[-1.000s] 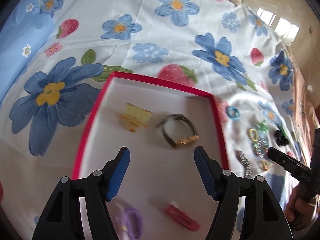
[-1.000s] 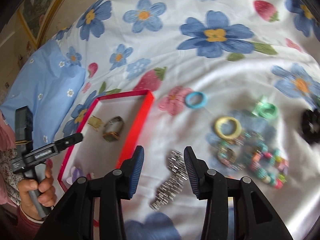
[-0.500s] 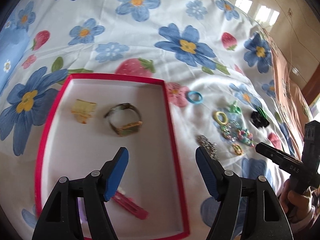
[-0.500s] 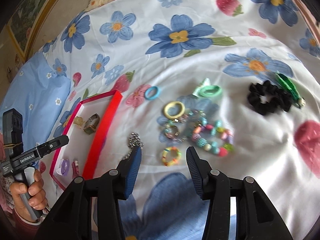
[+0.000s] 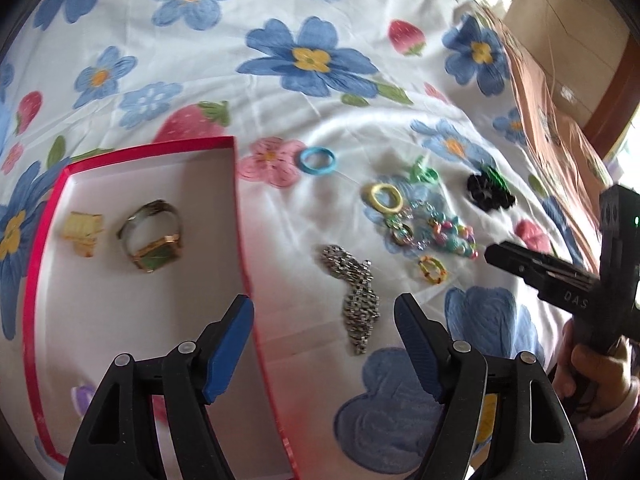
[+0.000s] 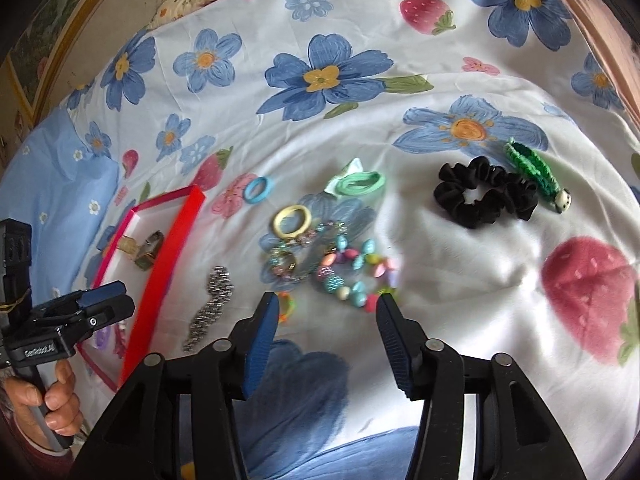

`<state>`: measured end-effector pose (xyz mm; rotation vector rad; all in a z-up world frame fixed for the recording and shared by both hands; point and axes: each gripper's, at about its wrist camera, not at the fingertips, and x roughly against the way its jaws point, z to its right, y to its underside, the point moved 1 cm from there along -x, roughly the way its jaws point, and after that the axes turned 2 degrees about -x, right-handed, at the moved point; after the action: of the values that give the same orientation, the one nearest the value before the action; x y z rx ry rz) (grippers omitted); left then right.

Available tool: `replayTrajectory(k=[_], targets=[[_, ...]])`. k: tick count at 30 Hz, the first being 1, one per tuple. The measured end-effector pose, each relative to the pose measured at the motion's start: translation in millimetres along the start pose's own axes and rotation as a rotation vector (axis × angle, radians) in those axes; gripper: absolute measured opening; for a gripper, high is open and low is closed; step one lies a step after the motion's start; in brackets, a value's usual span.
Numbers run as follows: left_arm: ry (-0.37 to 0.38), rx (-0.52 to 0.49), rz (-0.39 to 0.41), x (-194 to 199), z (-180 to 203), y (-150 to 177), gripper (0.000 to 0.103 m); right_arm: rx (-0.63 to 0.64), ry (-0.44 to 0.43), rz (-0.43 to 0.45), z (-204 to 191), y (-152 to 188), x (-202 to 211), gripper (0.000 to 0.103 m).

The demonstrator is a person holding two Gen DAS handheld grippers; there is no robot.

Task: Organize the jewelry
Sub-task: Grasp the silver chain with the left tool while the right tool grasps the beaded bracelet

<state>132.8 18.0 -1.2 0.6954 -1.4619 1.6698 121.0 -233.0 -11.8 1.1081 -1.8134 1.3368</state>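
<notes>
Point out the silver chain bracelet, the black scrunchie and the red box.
silver chain bracelet (image 5: 356, 304): left wrist view, mid-chain.
black scrunchie (image 6: 484, 192): right wrist view, its upper ruffle.
red box (image 5: 244, 240): left wrist view, right wall.

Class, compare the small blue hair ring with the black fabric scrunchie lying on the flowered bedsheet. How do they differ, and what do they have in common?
The small blue hair ring is smooth and thin; the black fabric scrunchie is ruffled and thick. The blue ring looks clearly smaller than the scrunchie. The blue ring lies alone near the red-rimmed box; the scrunchie touches a green woven clip. Both are closed loops lying flat on the bedsheet, outside the box.
</notes>
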Motion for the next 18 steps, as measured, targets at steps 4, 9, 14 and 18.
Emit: replayTrajectory(k=[4, 9, 14, 18], targets=[[0.003, -0.037, -0.028, -17, 12, -5, 0.073, 0.041, 0.014, -0.012, 3, -5, -5, 0.055], [-0.009, -0.064, -0.071, -41, 22, -11, 0.078, 0.094, 0.03, -0.039, 4, -9, -18, 0.063], [-0.033, -0.095, -0.1, -65, 30, -17, 0.076, 0.116, 0.039, -0.07, 7, -12, -34, 0.063], [-0.057, -0.129, -0.131, -86, 36, -19, 0.063, 0.124, 0.043, -0.081, 7, -11, -44, 0.063]])
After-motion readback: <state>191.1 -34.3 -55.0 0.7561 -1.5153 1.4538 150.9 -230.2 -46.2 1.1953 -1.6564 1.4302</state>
